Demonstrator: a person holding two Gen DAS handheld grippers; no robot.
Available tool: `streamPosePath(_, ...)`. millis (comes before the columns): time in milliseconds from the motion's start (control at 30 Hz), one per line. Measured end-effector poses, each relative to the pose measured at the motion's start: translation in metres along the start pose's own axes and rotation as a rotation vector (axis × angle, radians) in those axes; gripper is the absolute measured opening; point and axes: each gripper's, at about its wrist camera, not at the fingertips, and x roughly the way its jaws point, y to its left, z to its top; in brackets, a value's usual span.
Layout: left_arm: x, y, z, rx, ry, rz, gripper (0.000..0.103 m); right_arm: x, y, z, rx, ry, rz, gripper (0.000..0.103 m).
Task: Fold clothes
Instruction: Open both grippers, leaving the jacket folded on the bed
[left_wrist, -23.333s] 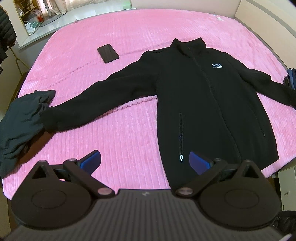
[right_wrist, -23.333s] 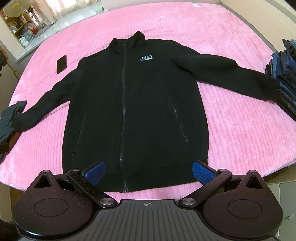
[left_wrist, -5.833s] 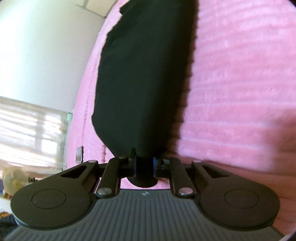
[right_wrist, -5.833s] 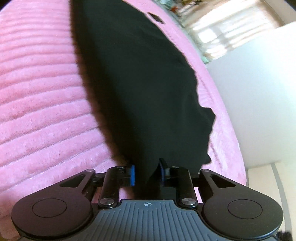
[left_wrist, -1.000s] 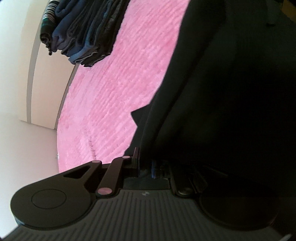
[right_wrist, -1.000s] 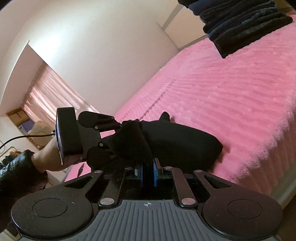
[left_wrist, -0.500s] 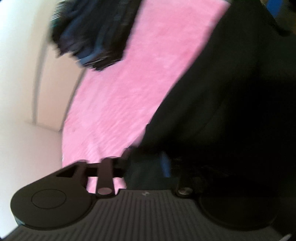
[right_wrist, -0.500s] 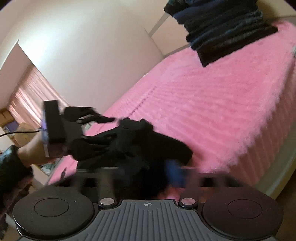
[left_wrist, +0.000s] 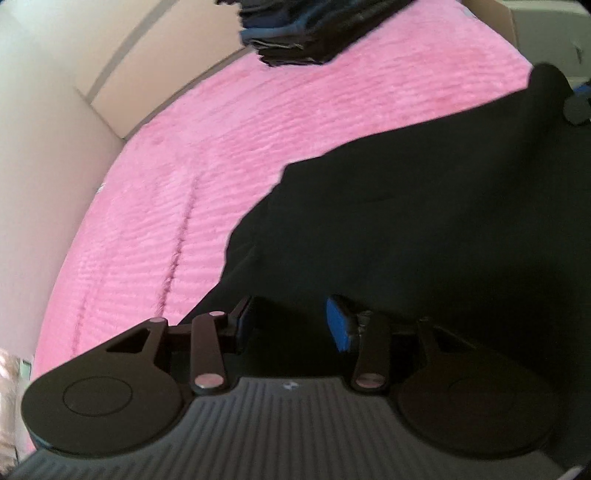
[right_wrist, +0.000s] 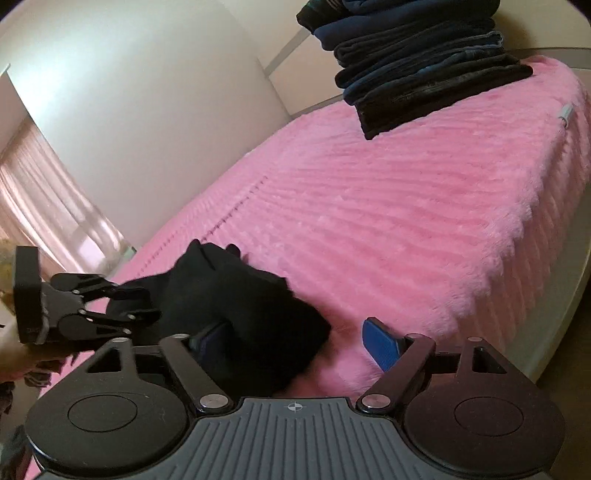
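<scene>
Black jacket (right_wrist: 243, 306) lies folded on pink bed (right_wrist: 406, 229), near its edge. Left gripper (left_wrist: 291, 325) spread, right gripper (right_wrist: 295, 341) spread; apparently nothing pinched. Withdraw straight back, avoid snagging fabric. Stack (right_wrist: 417, 55) well apart.

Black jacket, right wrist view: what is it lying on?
The black jacket lies bunched on the pink bedspread. Whatever is beneath the bundle is covered.

A home bedroom: a pink ribbed plush bedspread (right_wrist: 388, 206) is covering a wide bed, a stack of folded clothes (right_wrist: 417, 59) is sitting on it, and curtains (right_wrist: 44, 206) are filtering window daylight.
</scene>
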Motion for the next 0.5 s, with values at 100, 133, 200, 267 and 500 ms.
streamPosePath(100, -0.027, 0.007, -0.007, -0.032, -0.025, 0.051, 0.039, -0.017, 0.007, 0.006, -0.036, -0.037, -0.003, 0.081)
streamPosePath(133, -0.039, 0.009, -0.012, -0.049, -0.036, 0.062, 0.039, -0.024, 0.012, 0.007, -0.050, -0.056, 0.010, 0.081)
streamPosePath(200, -0.059, 0.009, -0.022, -0.090, -0.058, 0.060, 0.039, -0.037, 0.026, 0.005, -0.084, -0.085, 0.066, 0.081)
streamPosePath(267, -0.072, 0.003, -0.030, -0.133, -0.080, 0.023, 0.039, -0.042, 0.041, -0.002, -0.125, -0.081, 0.151, 0.068)
streamPosePath(500, -0.066, -0.018, -0.059, -0.211, -0.060, -0.037, 0.038, 0.024, 0.025, -0.005, -0.031, 0.075, 0.160, 0.061)
